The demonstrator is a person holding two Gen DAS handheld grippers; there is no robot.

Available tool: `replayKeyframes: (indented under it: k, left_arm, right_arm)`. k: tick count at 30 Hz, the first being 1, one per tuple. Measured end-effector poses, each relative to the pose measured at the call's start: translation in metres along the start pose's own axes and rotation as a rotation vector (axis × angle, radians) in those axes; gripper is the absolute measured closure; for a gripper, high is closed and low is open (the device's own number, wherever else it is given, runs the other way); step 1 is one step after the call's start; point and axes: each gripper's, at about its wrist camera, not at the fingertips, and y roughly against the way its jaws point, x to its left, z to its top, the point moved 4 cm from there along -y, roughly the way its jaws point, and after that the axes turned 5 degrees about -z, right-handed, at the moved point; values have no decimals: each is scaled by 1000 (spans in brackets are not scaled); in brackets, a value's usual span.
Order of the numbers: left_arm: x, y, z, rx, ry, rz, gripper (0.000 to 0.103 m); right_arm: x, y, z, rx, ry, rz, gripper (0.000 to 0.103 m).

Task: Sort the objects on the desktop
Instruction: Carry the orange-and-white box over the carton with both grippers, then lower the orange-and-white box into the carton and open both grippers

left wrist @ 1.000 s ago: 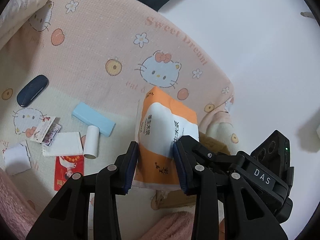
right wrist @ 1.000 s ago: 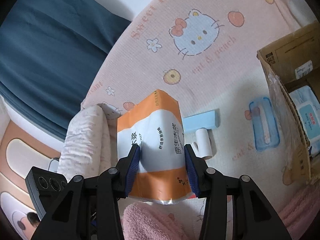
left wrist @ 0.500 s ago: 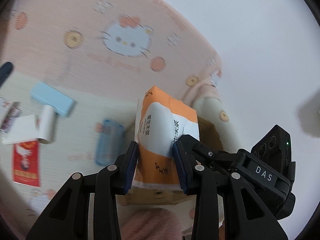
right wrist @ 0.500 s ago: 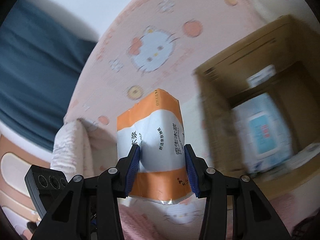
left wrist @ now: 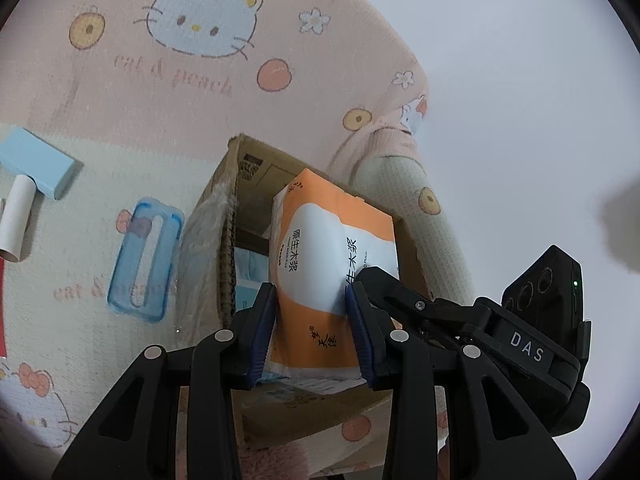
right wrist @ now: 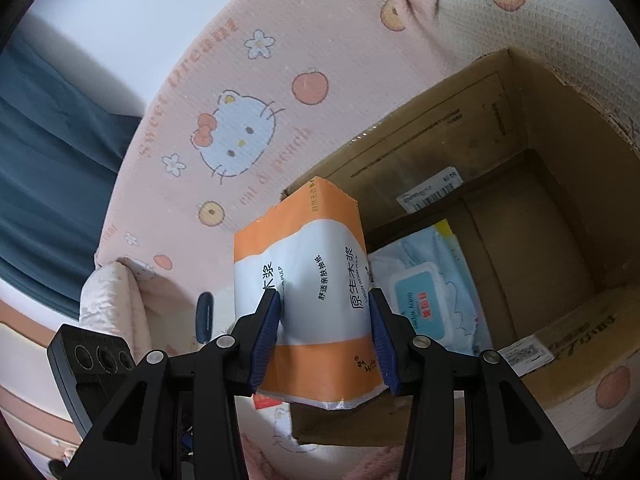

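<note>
An orange-and-white tissue pack (left wrist: 332,252) is held from both sides. My left gripper (left wrist: 311,322) is shut on it. My right gripper (right wrist: 325,330) is shut on the same pack (right wrist: 308,280) from the other side. The pack hangs over the open cardboard box (right wrist: 496,128), at its left edge. The box (left wrist: 228,240) shows under the pack in the left wrist view. A pale blue wet-wipes pack (right wrist: 424,300) lies inside the box.
A Hello Kitty blanket (left wrist: 160,80) covers the surface. Left of the box lie a blue phone case (left wrist: 146,264), a light blue box (left wrist: 38,166) and a white tube (left wrist: 16,220). A dark mouse (right wrist: 205,316) lies left of the pack.
Both grippers have carried the tissue pack to the right, from above the scattered items to over the open cardboard box. The grip on the pack has not changed.
</note>
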Motion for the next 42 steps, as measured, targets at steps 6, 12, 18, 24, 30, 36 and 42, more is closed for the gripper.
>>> replayKeyframes:
  k: [6, 12, 18, 24, 30, 36, 42]
  left_arm:
    - [-1, -7, -5, 16, -34, 43, 58]
    - [4, -11, -5, 60, -42, 68, 47]
    - [0, -13, -9, 54, -79, 88, 46]
    - [1, -16, -8, 58, -77, 90, 46]
    - [-8, -30, -6, 116, -116, 119, 46]
    - [-22, -61, -7, 277, -96, 179, 95]
    - [-26, -88, -21, 353, -131, 266, 95]
  right_arm:
    - [-10, -5, 0, 19, -16, 14, 57]
    - [-24, -1, 7, -1, 0, -60, 40]
    - [-51, -6, 11, 22, -61, -95, 39]
    - [-79, -24, 25, 102, -78, -188, 39]
    - [-98, -40, 41, 158, -105, -277, 39]
    - [-120, -53, 41, 254, -169, -301, 97]
    - [-129, -55, 39, 268, -199, -284, 97]
